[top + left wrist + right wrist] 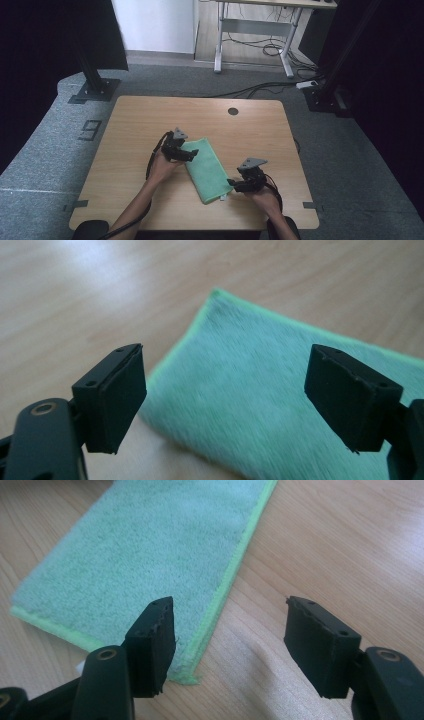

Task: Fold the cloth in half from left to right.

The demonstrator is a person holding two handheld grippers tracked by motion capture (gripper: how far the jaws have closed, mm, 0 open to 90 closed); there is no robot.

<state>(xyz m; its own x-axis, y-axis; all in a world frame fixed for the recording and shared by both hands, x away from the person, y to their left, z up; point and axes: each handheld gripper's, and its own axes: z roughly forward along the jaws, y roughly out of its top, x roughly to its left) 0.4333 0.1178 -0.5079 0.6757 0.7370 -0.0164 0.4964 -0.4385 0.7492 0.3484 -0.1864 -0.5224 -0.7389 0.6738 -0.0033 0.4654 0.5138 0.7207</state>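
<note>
Lying flat near the middle of the table (150, 112), the green cloth (206, 170) appears already folded into a long narrow strip; any further fold is not yet started. The left gripper (186, 153) sits at its far end and the right gripper (235, 186) at its near corner, both wide apart and empty. The surrounding tabletop presents no obstruction.

A light wooden table (150, 115) with a round grommet hole (233, 111) stands on grey carpet (45, 150); behind it, a white-legged desk (260, 30) over tangled cables (272, 50).
</note>
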